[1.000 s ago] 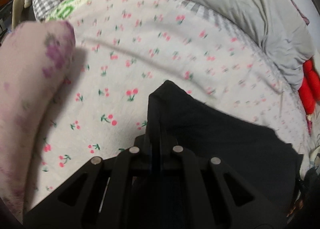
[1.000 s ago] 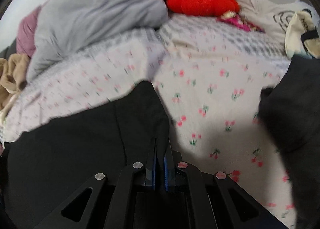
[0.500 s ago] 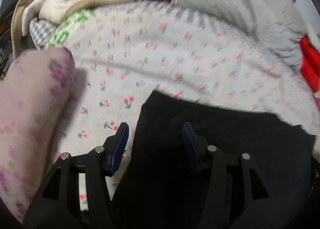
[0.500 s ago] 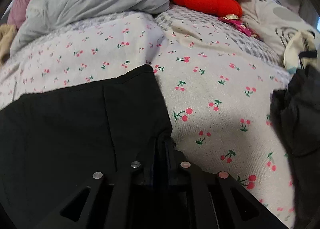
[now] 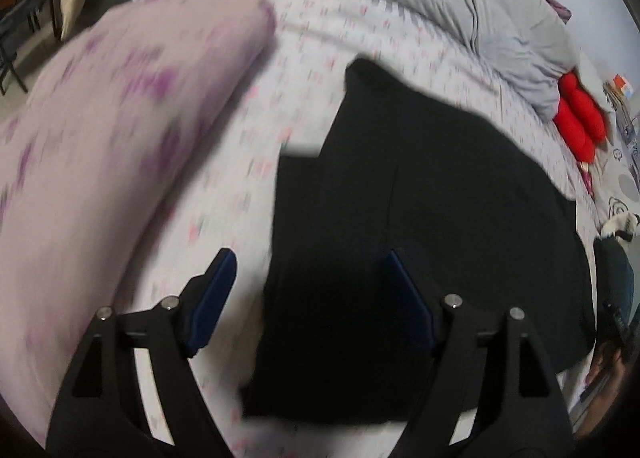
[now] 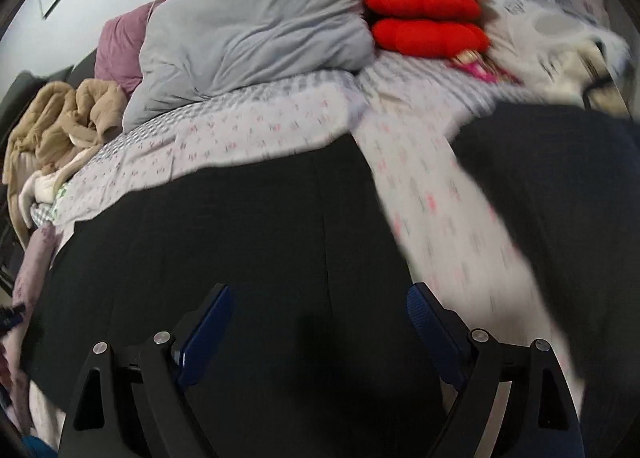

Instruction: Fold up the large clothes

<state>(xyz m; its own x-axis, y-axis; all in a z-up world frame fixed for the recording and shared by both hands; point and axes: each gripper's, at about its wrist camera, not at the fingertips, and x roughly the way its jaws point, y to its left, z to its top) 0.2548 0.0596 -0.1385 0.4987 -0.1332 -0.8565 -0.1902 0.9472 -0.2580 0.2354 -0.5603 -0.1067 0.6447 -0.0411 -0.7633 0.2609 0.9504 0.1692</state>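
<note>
While flat, black garment (image 5: 420, 218) between jaws.

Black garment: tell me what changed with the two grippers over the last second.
Both let go. The left gripper opened first, the right gripper after; each now hovers open above the black garment, which lies flat on the cherry-print sheet. The grey duvet and red cushions stayed put.

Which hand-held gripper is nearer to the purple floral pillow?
Left. The left hand-held gripper hangs open just beside the purple floral pillow. The right hand-held gripper is open over the black garment, farther away.
</note>
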